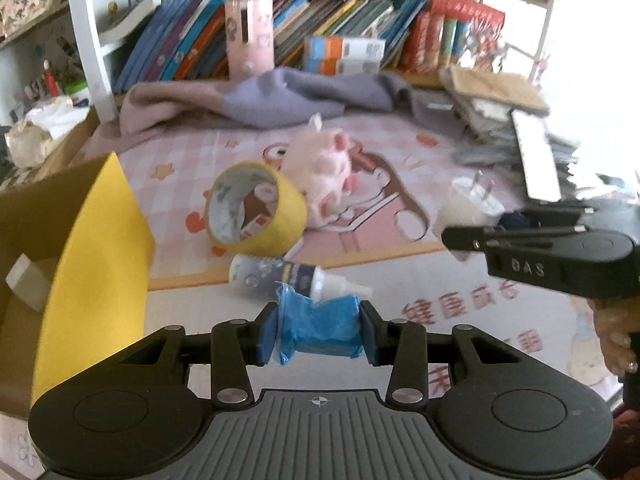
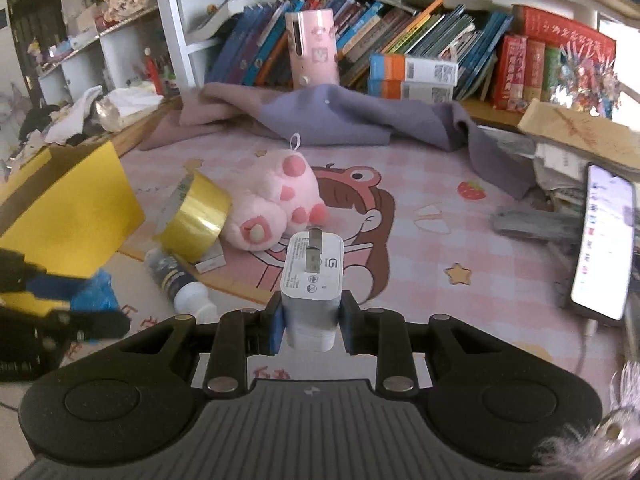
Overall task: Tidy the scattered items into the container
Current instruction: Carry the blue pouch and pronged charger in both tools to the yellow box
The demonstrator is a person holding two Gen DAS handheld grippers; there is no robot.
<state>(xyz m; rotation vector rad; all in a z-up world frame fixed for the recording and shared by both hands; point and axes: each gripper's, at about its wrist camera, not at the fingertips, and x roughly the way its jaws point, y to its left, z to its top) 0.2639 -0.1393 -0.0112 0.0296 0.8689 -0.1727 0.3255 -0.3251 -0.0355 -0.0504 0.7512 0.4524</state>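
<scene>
My left gripper (image 1: 319,332) is shut on a crumpled blue plastic packet (image 1: 316,326), held above the mat. My right gripper (image 2: 312,322) is shut on a white plug charger (image 2: 313,276), prongs pointing forward; it also shows in the left wrist view (image 1: 470,204) at the right. A yellow tape roll (image 1: 256,208) (image 2: 196,216), a pink plush toy (image 1: 324,168) (image 2: 276,204) and a small bottle with a white cap (image 1: 280,276) (image 2: 180,280) lie on the pink mat. The yellow-flapped cardboard box (image 1: 92,248) (image 2: 72,208) stands open at the left.
A purple-grey cloth (image 2: 352,116) lies at the back before a row of books (image 2: 400,44). A pink cylinder (image 2: 314,48) stands among them. A phone (image 2: 604,240) and stacked papers (image 2: 576,136) sit at the right. A white block (image 1: 28,282) lies inside the box.
</scene>
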